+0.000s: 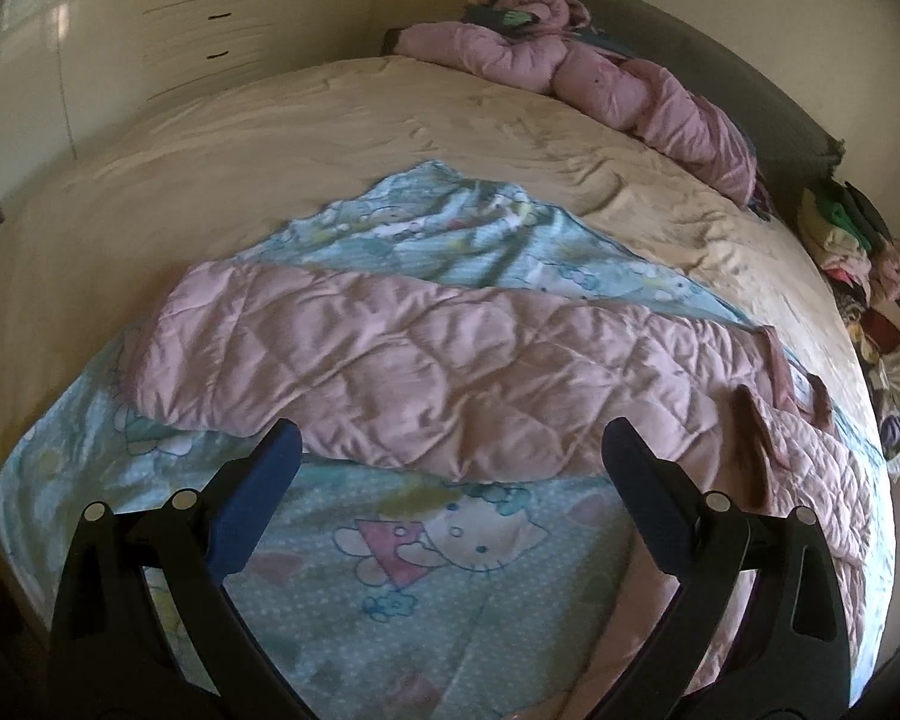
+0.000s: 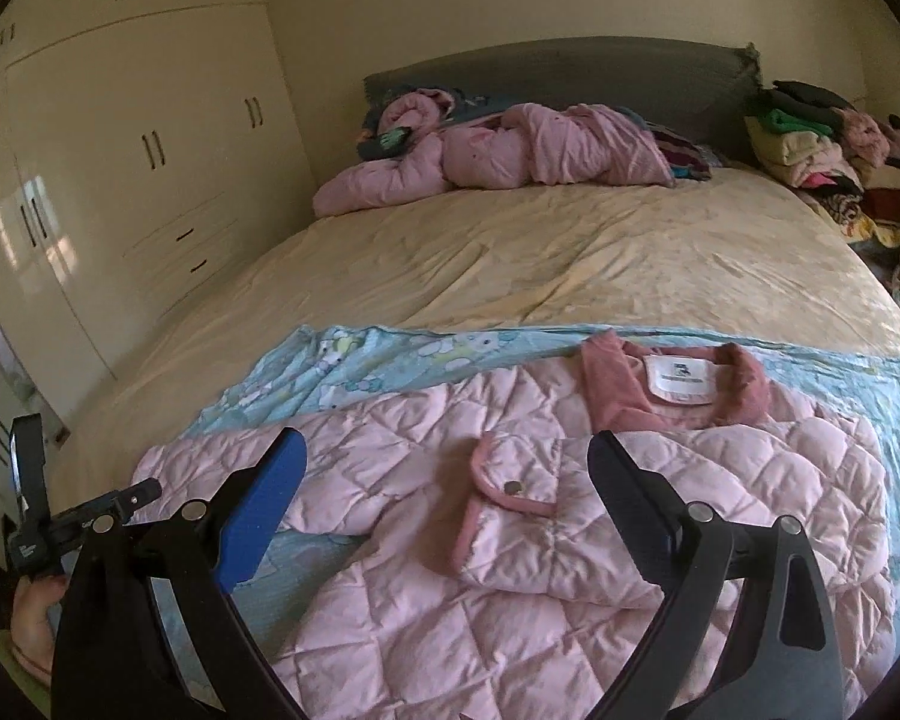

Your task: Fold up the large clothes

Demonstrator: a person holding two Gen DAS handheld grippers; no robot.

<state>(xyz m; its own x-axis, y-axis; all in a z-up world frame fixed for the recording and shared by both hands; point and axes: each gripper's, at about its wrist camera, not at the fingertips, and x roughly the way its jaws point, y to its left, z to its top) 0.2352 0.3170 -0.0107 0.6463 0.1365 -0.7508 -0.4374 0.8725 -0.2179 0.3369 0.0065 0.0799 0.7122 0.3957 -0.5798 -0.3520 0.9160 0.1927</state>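
Both the left gripper point(image 1: 450, 444) and right gripper point(image 2: 447, 456) are held wide apart, empty, above a pink quilted jacket point(image 2: 510, 516) spread on a blue sheet point(image 1: 426, 588); pink bedding point(image 2: 510, 150) is heaped by the headboard point(image 2: 570, 69).

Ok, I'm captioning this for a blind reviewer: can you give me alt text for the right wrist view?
A pink quilted jacket lies spread on a light blue cartoon-print blanket at the near end of a bed, collar away from the camera. The open right gripper hovers above it, holding nothing. A bundled pink garment lies by the headboard.
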